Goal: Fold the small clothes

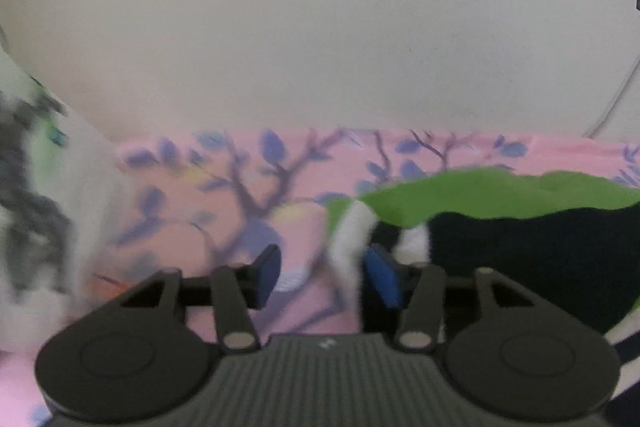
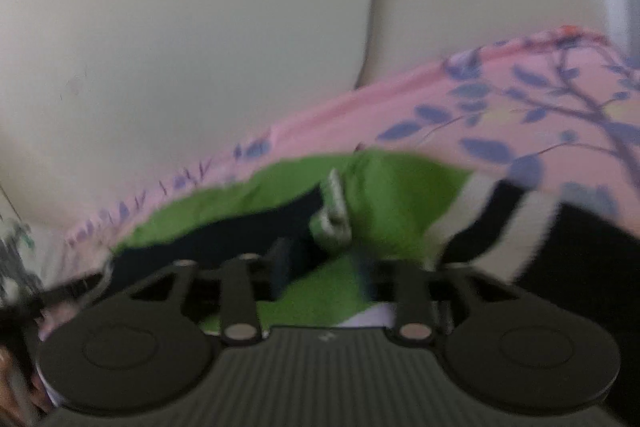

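Both views blurred, grippers in motion. Small garment (image 1: 520, 227), green, navy and white, lies on a pink floral sheet (image 1: 224, 187), filling the right middle of the left wrist view and the centre of the right wrist view.

Left gripper (image 1: 324, 275): tongs wide apart, nothing between them. A white band of the garment sits just beside the blue right pad; contact cannot be told. Probably lining up on that edge for a fold.

Right gripper (image 2: 324, 263): tongs moderately apart over green cloth near a white tag (image 2: 334, 211); blur hides whether they pinch anything.

Garment's green edge runs along the top with bare pink sheet beyond it, so there is room to fold upward. A patterned white cloth (image 1: 36, 195) crowds the left edge of the left view. Pale wall (image 1: 320, 27) behind the sheet's far edge.
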Tool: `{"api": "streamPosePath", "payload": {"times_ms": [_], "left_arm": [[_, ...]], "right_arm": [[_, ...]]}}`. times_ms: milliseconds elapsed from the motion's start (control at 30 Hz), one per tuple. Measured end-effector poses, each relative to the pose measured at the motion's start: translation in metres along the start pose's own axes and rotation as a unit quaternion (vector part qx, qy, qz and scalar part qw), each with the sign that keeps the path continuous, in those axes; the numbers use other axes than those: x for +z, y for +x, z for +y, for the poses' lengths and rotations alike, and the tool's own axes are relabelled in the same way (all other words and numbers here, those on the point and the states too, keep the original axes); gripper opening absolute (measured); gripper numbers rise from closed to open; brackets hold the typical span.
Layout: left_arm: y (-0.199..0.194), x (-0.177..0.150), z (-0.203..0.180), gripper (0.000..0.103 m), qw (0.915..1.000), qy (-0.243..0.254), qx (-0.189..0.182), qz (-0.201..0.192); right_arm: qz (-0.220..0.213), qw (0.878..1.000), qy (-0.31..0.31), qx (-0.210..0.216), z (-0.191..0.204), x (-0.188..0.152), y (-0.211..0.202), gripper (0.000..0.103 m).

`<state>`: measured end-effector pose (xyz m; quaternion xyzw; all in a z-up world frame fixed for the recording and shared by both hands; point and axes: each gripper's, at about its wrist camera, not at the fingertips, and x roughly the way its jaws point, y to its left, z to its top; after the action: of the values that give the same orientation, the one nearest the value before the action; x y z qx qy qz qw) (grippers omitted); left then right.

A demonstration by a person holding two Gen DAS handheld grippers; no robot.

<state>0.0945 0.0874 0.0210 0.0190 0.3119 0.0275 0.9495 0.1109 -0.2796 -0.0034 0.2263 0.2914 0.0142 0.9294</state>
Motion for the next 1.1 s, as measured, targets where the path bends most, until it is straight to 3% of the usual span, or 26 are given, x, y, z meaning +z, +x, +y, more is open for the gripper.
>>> {"api": "streamPosePath", "payload": {"times_ms": [100, 167, 233, 333, 467, 533, 600, 667, 700, 733, 767, 833, 967, 1100], "left_arm": [[-0.031, 0.007, 0.023, 0.049, 0.9971, -0.071, 0.003, -0.028], [-0.049, 0.011, 0.03, 0.051, 0.9913, -0.119, -0.037, -0.042], [-0.059, 0.012, 0.025, 0.056, 0.9871, -0.134, -0.077, -0.043], [-0.053, 0.0, -0.001, 0.063, 0.9848, -0.118, -0.123, -0.033], [-0.034, -0.033, -0.035, 0.063, 0.9907, -0.058, -0.123, 0.0], [-0.037, -0.037, -0.043, 0.065, 0.9937, -0.029, -0.108, -0.008], [-0.043, -0.039, -0.045, 0.074, 0.9926, -0.022, -0.117, -0.023], [-0.039, -0.039, -0.048, 0.074, 0.9927, -0.015, -0.118, -0.019], [-0.038, -0.039, -0.049, 0.074, 0.9928, -0.016, -0.118, -0.018], [-0.038, -0.039, -0.048, 0.074, 0.9924, -0.018, -0.12, -0.018], [-0.037, -0.04, -0.046, 0.074, 0.992, -0.023, -0.123, -0.017], [-0.039, -0.04, -0.037, 0.074, 0.9905, -0.033, -0.132, -0.017], [-0.045, -0.042, -0.029, 0.074, 0.9872, -0.052, -0.149, -0.02], [-0.046, -0.04, -0.018, 0.074, 0.9824, -0.076, -0.169, -0.025]], "right_arm": [[-0.052, 0.999, 0.011, 0.004, -0.017, 0.006, -0.053, 0.051], [-0.072, 0.997, 0.038, 0.0, -0.036, 0.004, -0.084, 0.051], [-0.089, 0.994, 0.065, -0.015, -0.06, -0.007, -0.114, 0.051], [-0.098, 0.99, 0.072, -0.075, -0.089, -0.026, -0.142, 0.051], [-0.065, 0.98, 0.035, -0.185, -0.112, -0.051, -0.163, 0.052], [-0.05, 0.976, 0.03, -0.208, -0.12, -0.065, -0.167, 0.056], [-0.036, 0.977, 0.034, -0.206, -0.122, -0.078, -0.169, 0.057], [-0.041, 0.97, -0.032, -0.237, -0.108, -0.091, -0.162, 0.053], [-0.044, 0.963, -0.068, -0.255, -0.098, -0.097, -0.159, 0.041], [-0.046, 0.965, -0.075, -0.247, -0.093, -0.098, -0.158, 0.018], [-0.043, 0.967, -0.066, -0.241, -0.092, -0.095, -0.157, 0.003], [-0.052, 0.966, -0.054, -0.246, -0.092, -0.078, -0.157, 0.002], [-0.129, 0.947, -0.069, -0.287, -0.078, -0.006, -0.164, 0.002], [-0.188, 0.938, -0.112, -0.267, -0.025, 0.065, -0.168, 0.002]]}}
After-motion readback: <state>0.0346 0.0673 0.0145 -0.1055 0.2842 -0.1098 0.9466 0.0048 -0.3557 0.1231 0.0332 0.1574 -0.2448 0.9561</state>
